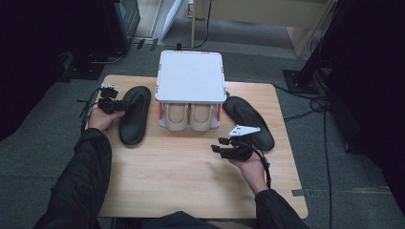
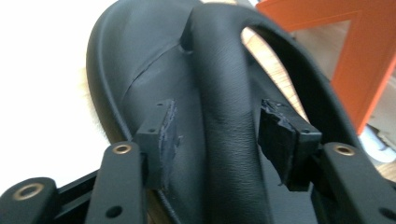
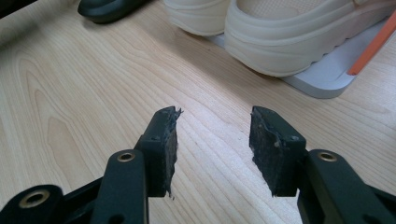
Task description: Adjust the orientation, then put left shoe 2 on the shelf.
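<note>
The left gripper point(image 1: 116, 106), at left of the high view, straddles the strap of the left black slipper point(image 1: 134, 114), jaws apart. The right gripper point(image 1: 228, 146), lower right of centre, hangs over bare table point(image 1: 181, 181), jaws apart. Cream shoes point(image 1: 190, 117) sit in the white rack point(image 1: 191, 76), centre top.
</note>
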`<state>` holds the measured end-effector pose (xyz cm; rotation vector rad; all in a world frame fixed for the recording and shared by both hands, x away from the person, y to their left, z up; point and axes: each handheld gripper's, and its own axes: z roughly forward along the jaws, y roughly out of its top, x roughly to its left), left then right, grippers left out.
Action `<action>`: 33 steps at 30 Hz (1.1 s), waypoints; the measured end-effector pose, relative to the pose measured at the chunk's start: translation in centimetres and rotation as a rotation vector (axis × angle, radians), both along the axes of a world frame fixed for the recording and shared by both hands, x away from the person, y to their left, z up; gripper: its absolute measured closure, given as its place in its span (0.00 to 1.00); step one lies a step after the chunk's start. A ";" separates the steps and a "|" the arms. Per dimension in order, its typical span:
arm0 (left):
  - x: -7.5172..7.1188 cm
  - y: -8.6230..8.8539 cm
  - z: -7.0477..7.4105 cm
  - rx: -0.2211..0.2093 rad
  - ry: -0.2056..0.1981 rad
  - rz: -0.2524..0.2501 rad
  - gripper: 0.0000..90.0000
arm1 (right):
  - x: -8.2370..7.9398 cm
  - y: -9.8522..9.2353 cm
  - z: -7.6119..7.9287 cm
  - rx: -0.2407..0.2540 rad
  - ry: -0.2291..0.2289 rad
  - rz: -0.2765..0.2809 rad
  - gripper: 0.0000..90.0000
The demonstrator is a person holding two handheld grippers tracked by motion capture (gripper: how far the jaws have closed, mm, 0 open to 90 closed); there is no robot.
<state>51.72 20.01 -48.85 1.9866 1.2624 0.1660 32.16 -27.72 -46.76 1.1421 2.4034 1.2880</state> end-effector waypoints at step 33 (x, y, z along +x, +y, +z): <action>-2.9 0.9 5.9 -0.109 0.012 0.089 0.76 | 1.4 1.4 0.2 0.010 -0.012 0.043 0.58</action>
